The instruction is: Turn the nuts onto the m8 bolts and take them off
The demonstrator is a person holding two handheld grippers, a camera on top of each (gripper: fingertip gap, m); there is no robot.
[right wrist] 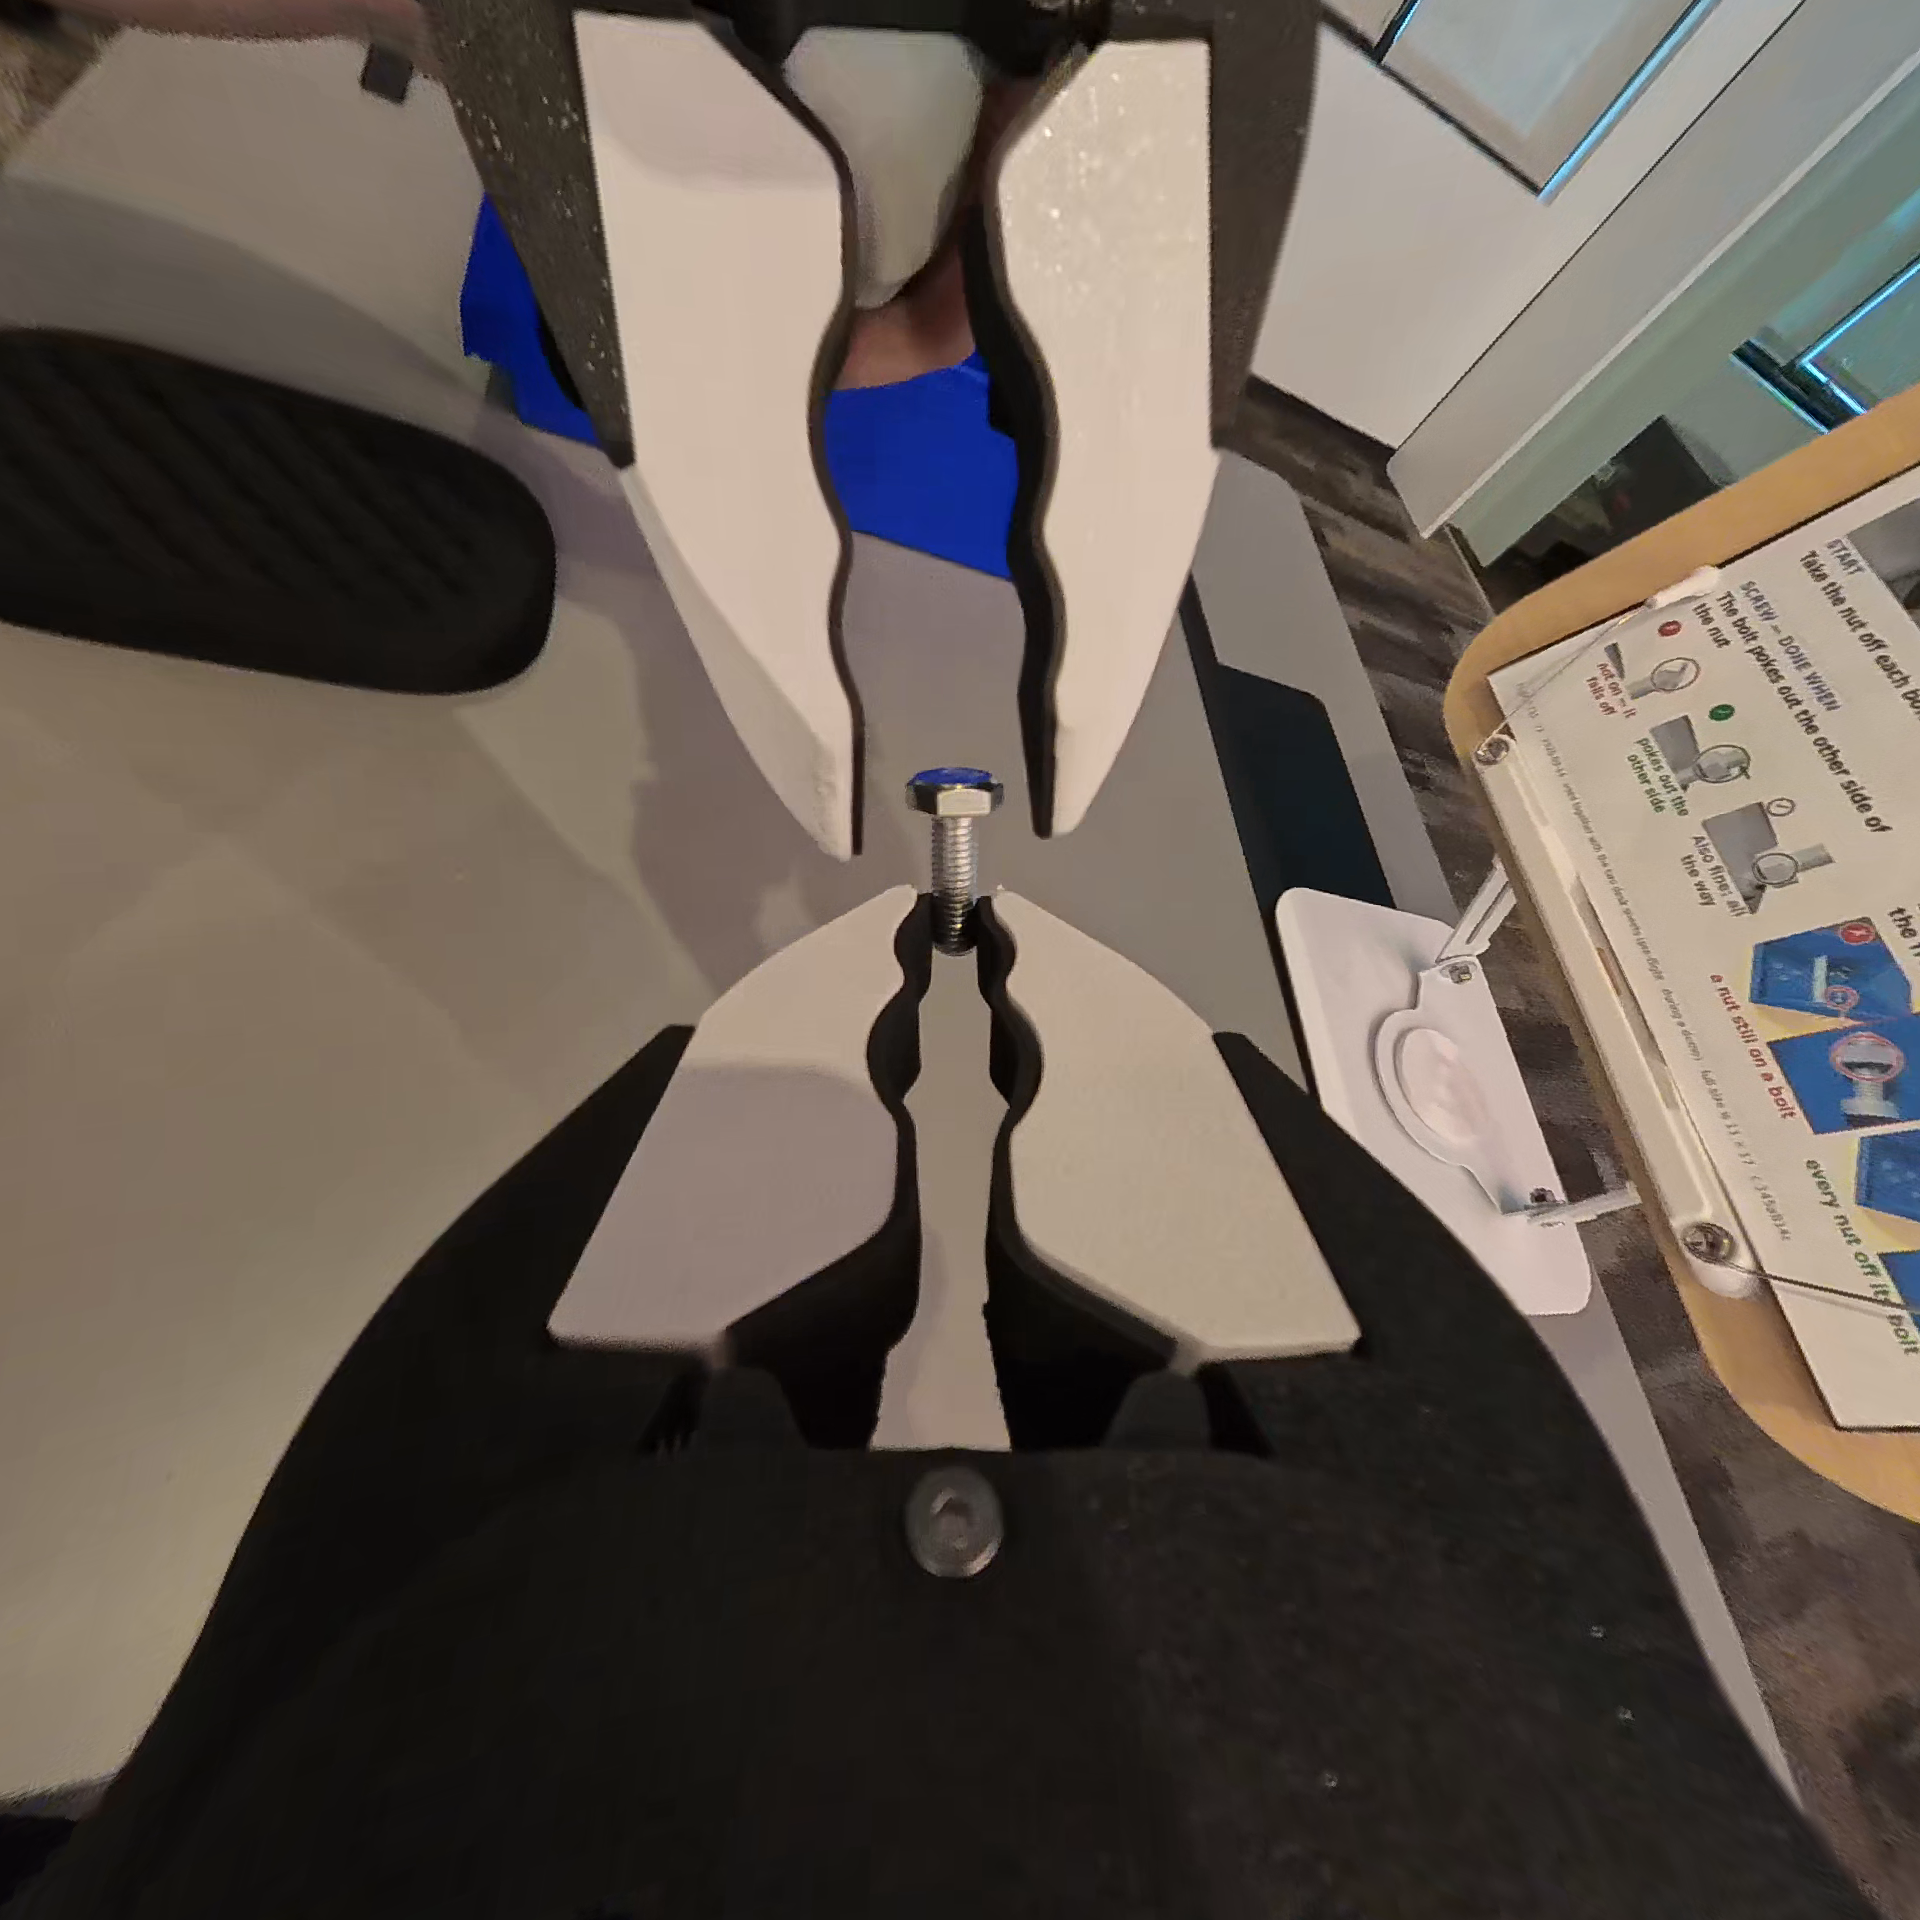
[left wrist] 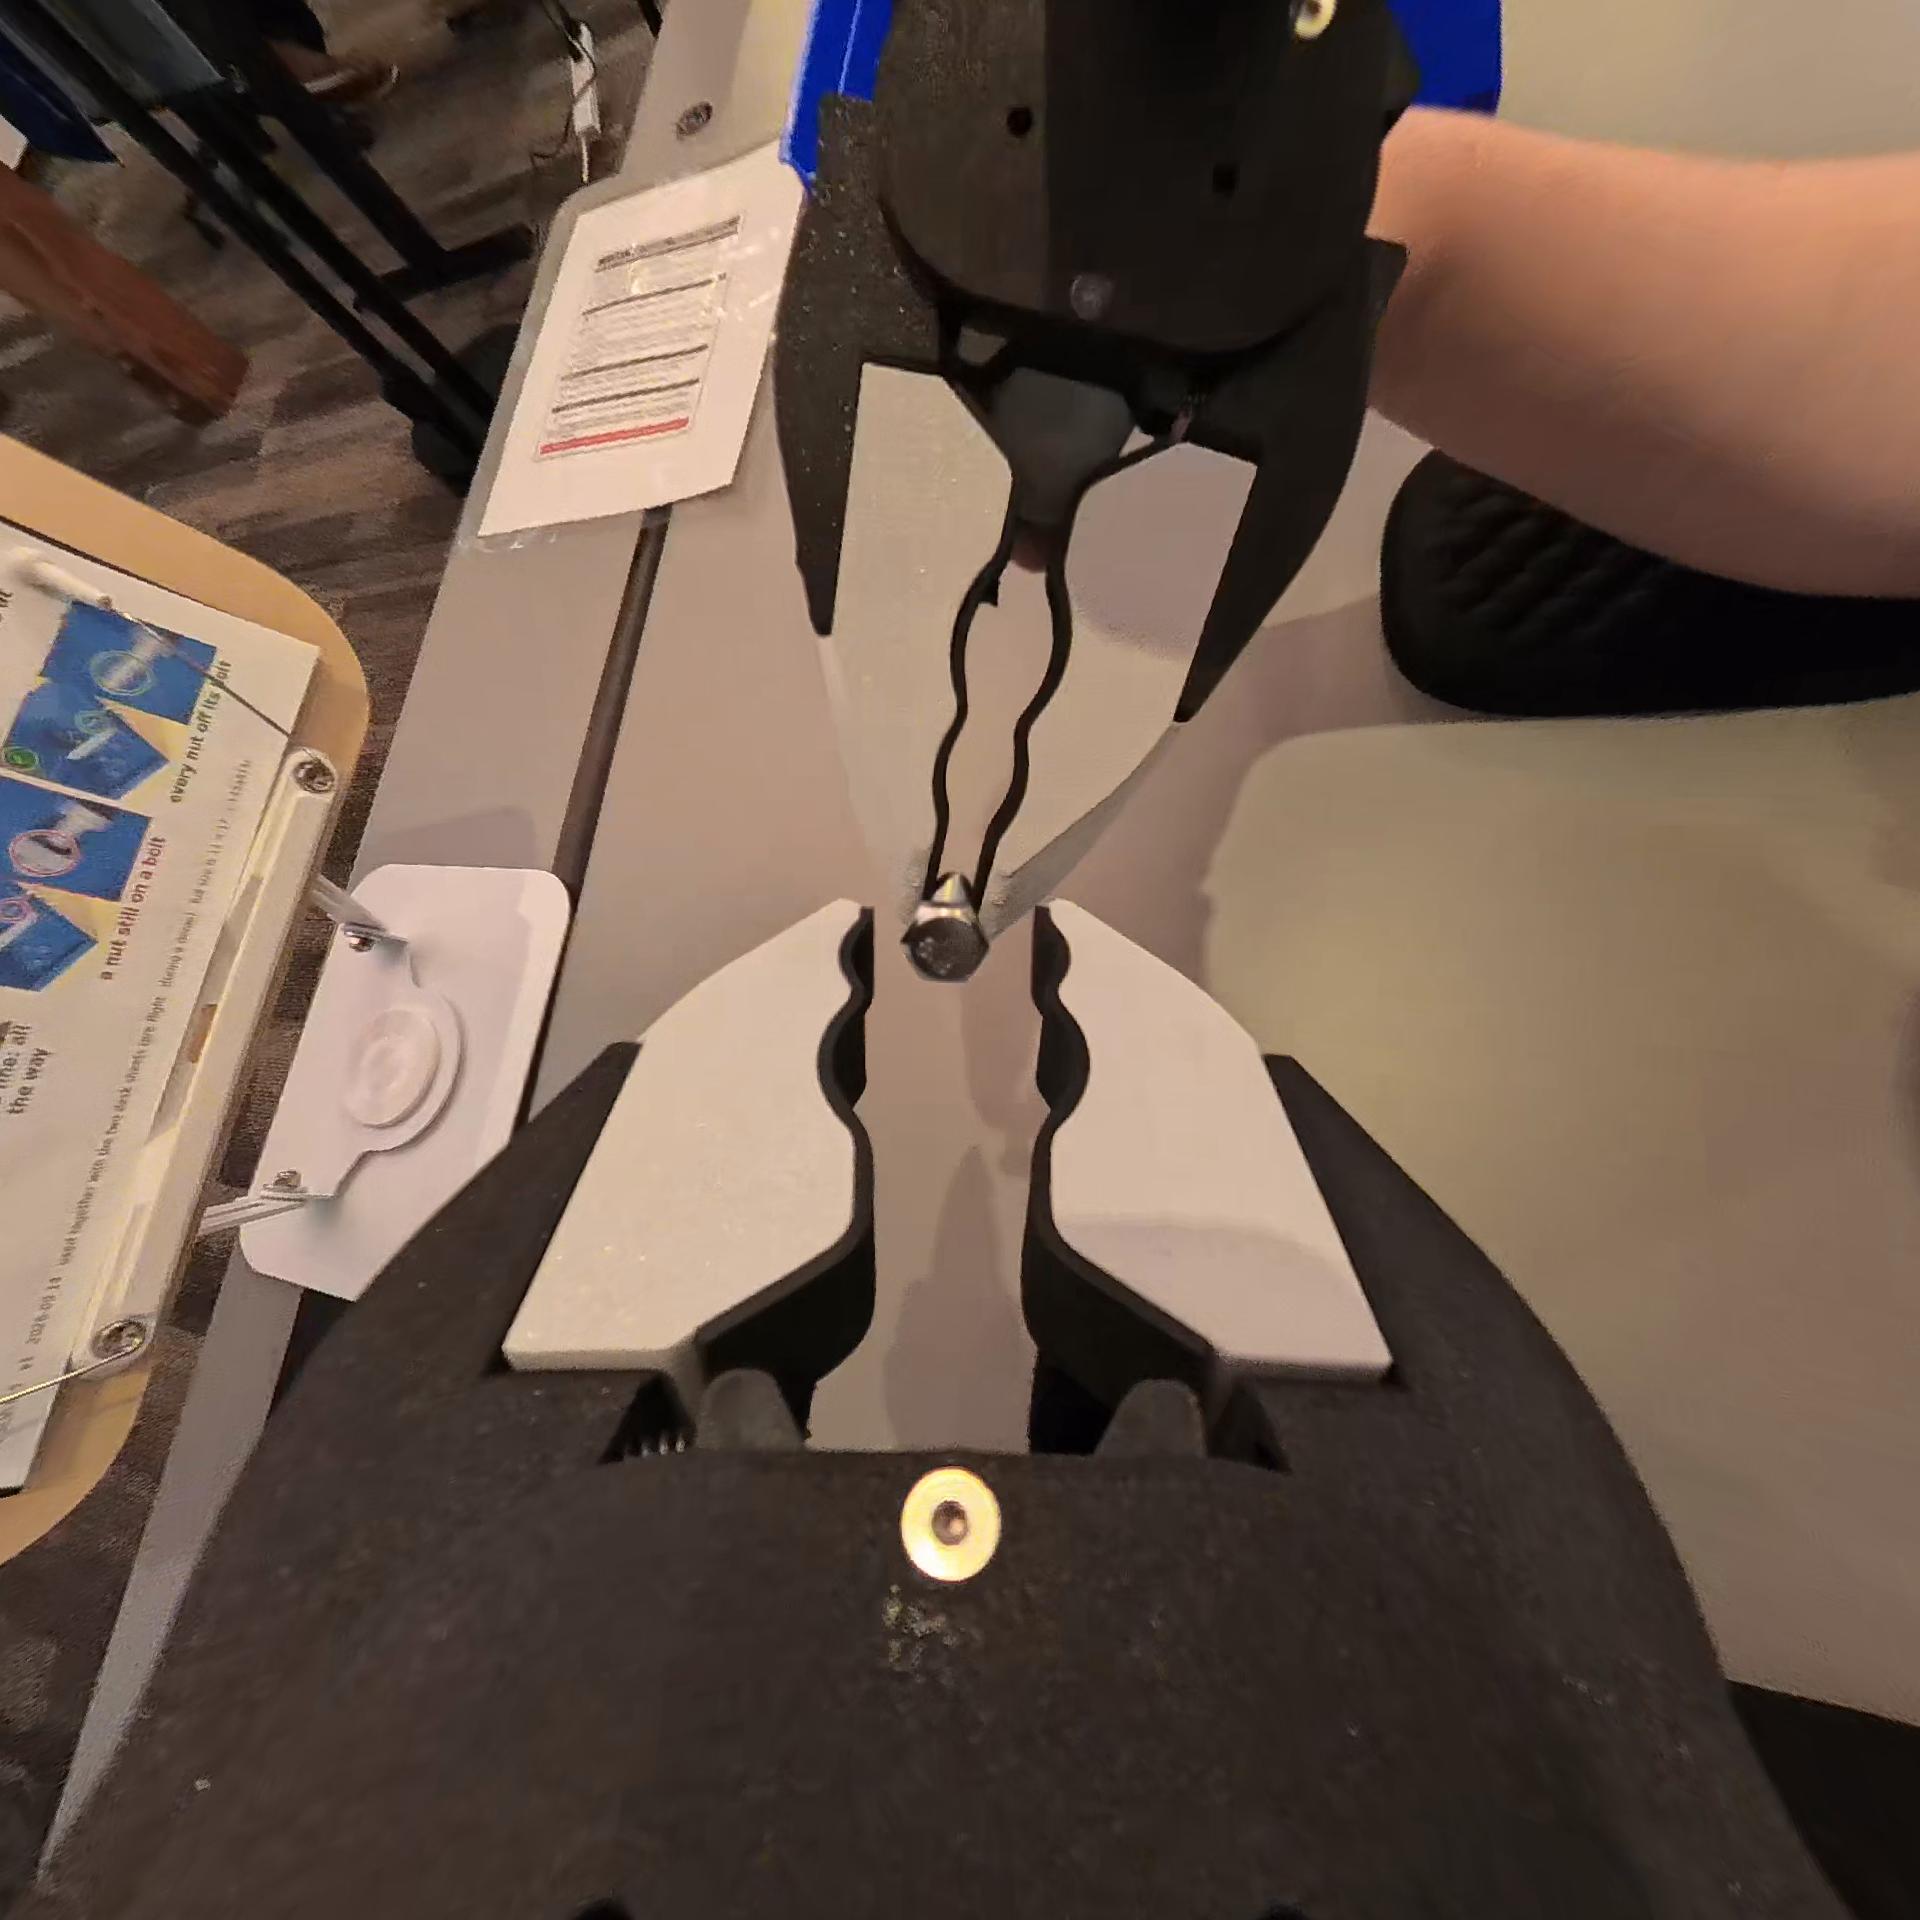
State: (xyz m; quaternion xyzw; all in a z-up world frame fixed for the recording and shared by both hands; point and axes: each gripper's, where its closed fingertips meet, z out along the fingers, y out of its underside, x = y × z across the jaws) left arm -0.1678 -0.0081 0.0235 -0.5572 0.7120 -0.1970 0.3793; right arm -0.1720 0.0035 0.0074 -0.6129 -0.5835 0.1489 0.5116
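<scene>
My right gripper (right wrist: 954,906) pinches the threaded end of a bolt (right wrist: 952,847) between its jaws, hex head pointing away, above the grey bench (right wrist: 312,935). My left gripper (left wrist: 951,920) faces it with jaws spread on either side of the bolt head (left wrist: 943,943), not touching it.

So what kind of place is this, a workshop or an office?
Probably an office or lab room set up for recording: grey desks, a black mesh office chair, patterned carpet, and a laminated instruction sheet on a wooden side table.
</scene>
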